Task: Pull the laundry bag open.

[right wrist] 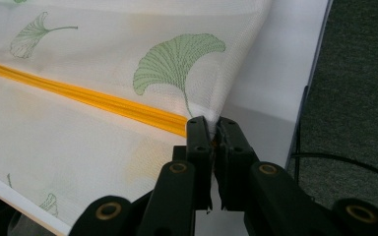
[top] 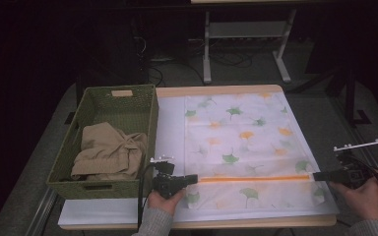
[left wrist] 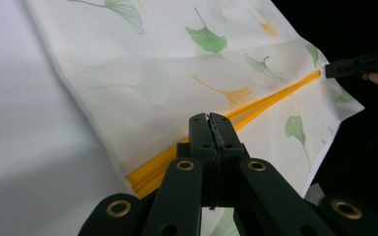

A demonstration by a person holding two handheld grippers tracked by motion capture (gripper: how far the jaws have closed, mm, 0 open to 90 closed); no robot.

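**Both claws pinching the folded edge of the leaf-print cloth**

The white cloth (top: 243, 147) with green and orange ginkgo leaves lies spread on the tabletop (top: 170, 128), and it looks partly folded: an orange stripe (top: 253, 179) runs straight from one claw to the other, marking what seems to be a turned-over edge. The left claw (top: 191, 179) is pressed together on the cloth at the stripe's near-left end; in the left gripper view its jaws meet with the fabric and stripe right at their tips (left wrist: 210, 123). The right claw (top: 320, 175) is likewise closed on the cloth at the opposite end of the stripe, and the right gripper view shows cloth caught between the two jaws (right wrist: 210, 129), with a green leaf just beyond them.

Behind and to the outside of the left claw sits a green woven basket (top: 150, 120) holding a crumpled tan garment (top: 109, 150).

My reading: the first fold is either just laid down or about to be carried on. The cloth is still large and flat ahead of both claws, so more folds remain, and possibly a move into the basket afterwards.
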